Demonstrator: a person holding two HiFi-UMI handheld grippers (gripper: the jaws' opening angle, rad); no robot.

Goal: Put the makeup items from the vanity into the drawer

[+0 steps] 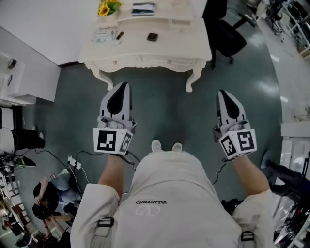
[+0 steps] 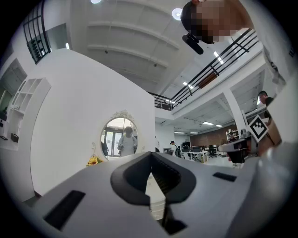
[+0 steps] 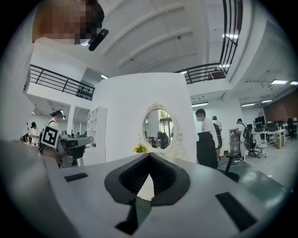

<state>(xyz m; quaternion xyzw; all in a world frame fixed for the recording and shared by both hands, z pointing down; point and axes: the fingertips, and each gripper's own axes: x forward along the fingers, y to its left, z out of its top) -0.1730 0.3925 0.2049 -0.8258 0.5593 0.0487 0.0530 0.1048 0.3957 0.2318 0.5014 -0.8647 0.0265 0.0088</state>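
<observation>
Showing a mirror (image 3: 158,128) the head view misses, left gripper (image 1: 124,87) and right gripper (image 1: 224,94) sit closed, empty.

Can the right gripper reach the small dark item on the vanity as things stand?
Probably not: the right gripper hangs over floor, short of the vanity where the small dark item lies. Nothing blocks the way.

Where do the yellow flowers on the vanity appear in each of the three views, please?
Head view: the yellow flowers are at the top edge, left of centre, at the vanity's back left.
Left gripper view: lower left of centre.
Right gripper view: just below centre.
Shared landmark: the oval mirror, up and right of the flowers in both gripper views; not in the head view.
</observation>
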